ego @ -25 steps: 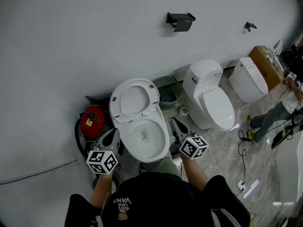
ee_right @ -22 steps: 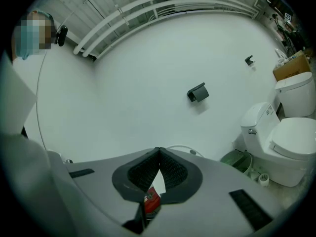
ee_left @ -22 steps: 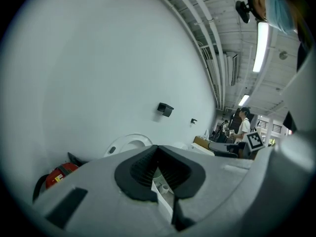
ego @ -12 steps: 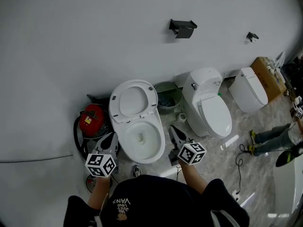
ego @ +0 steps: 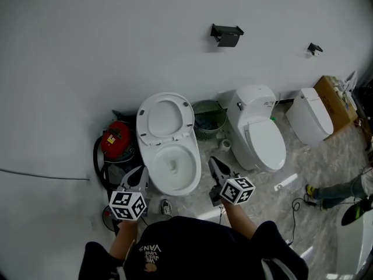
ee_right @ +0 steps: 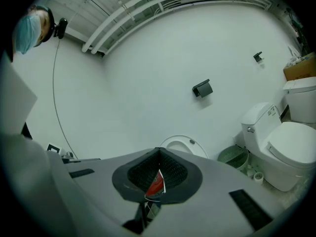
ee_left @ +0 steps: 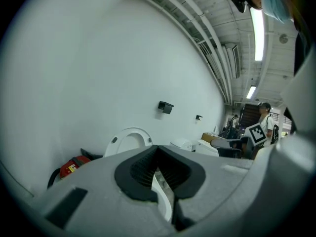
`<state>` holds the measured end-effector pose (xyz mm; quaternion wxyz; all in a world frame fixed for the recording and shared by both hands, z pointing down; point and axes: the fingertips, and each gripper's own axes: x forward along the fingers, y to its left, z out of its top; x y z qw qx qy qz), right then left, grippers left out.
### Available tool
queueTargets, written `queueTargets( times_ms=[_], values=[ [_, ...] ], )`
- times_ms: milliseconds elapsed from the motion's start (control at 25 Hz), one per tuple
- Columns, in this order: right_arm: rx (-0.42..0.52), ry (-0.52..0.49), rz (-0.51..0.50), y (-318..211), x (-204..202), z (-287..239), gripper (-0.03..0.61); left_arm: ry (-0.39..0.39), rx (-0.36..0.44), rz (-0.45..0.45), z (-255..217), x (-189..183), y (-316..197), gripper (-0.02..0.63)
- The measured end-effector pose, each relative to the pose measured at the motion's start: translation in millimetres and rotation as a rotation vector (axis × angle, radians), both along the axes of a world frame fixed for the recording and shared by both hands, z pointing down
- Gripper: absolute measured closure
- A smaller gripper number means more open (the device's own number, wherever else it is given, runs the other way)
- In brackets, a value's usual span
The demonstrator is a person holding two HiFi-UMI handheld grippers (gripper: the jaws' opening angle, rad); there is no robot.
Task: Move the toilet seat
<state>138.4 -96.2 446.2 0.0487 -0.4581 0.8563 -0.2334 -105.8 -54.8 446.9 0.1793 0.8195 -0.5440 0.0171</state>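
Observation:
A white toilet stands against the wall with its seat [ego: 165,121] raised upright above the open bowl [ego: 173,168]. My left gripper [ego: 139,177] hangs shut and empty just left of the bowl's front. The right gripper [ego: 214,163] is also shut and empty, just right of the bowl. Neither touches the toilet. In the left gripper view the closed gripper [ee_left: 157,149] points toward the raised seat [ee_left: 127,138]. The right gripper [ee_right: 159,152] has its pads together, and the seat [ee_right: 183,144] shows beyond it.
A red canister with a black hose [ego: 116,140] sits left of the toilet. A green basket [ego: 208,120] is on its right, then two closed toilets [ego: 259,136] [ego: 312,118]. There is a cardboard box [ego: 338,98], a black wall holder [ego: 227,35], and a person's legs [ego: 341,190] at right.
Both grippers have drawn back slightly toward me and stay shut. The person at the right has moved further right.

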Motion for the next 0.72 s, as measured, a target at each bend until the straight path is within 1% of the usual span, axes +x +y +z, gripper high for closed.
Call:
queueTargets(
  times_ms=[360,720],
  values=[
    [-0.004,-0.003,-0.013,40,17,4,0.58,-0.033,-0.008,-0.012,4,19,44,0.614],
    [-0.028,-0.011,0.005,77,37,13,0.58,-0.038,-0.01,-0.021,9,30,87,0.614]
  ],
)
